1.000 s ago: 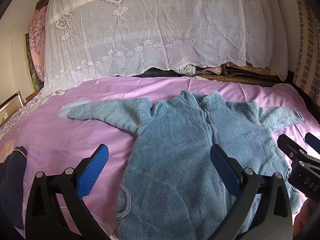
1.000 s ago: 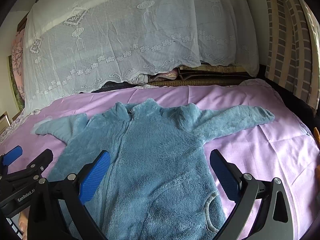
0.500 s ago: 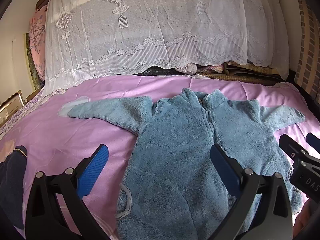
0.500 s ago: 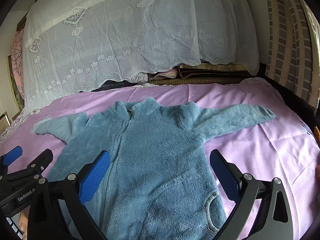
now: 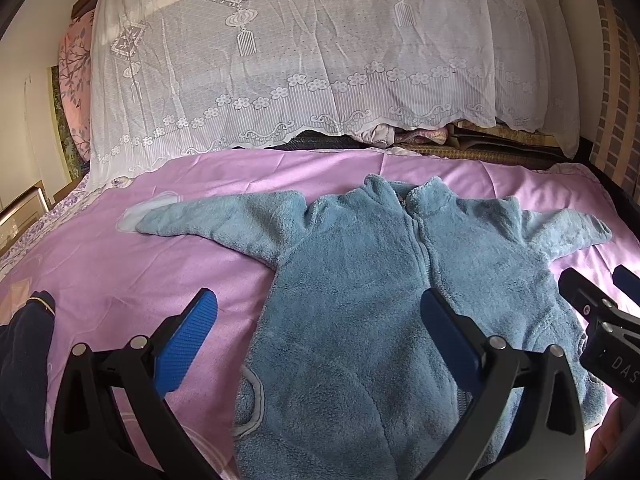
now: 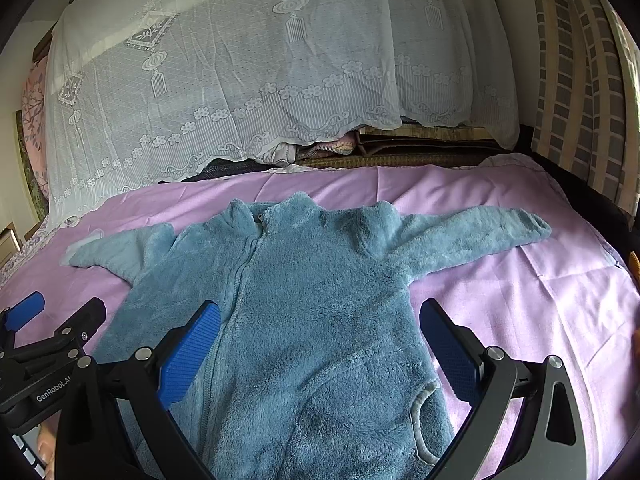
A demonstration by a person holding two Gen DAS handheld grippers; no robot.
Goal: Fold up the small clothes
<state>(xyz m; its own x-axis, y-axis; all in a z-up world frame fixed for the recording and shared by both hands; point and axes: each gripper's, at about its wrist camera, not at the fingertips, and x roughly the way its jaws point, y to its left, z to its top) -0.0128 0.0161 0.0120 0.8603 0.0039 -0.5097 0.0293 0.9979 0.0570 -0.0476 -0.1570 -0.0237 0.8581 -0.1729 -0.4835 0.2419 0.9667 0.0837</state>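
A blue fleece zip jacket [image 5: 380,300] lies flat and face up on the pink bedsheet [image 5: 120,264], both sleeves spread out; it also shows in the right wrist view [image 6: 312,312]. My left gripper [image 5: 320,336] is open and empty, hovering over the jacket's lower left side. My right gripper [image 6: 320,340] is open and empty above the jacket's lower right front. The left sleeve [image 5: 224,224] points left, the right sleeve [image 6: 480,236] points right. Each gripper shows at the edge of the other's view.
A white lace cloth [image 5: 304,52] covers a high pile at the back of the bed. A dark navy garment [image 5: 24,360] lies at the near left. Striped curtains [image 6: 580,80] hang at the right. The pink sheet [image 6: 560,312] extends right of the jacket.
Both grippers have drifted slightly back and up, so the jacket sits a little lower in view. Both stay open; the jacket has not moved.
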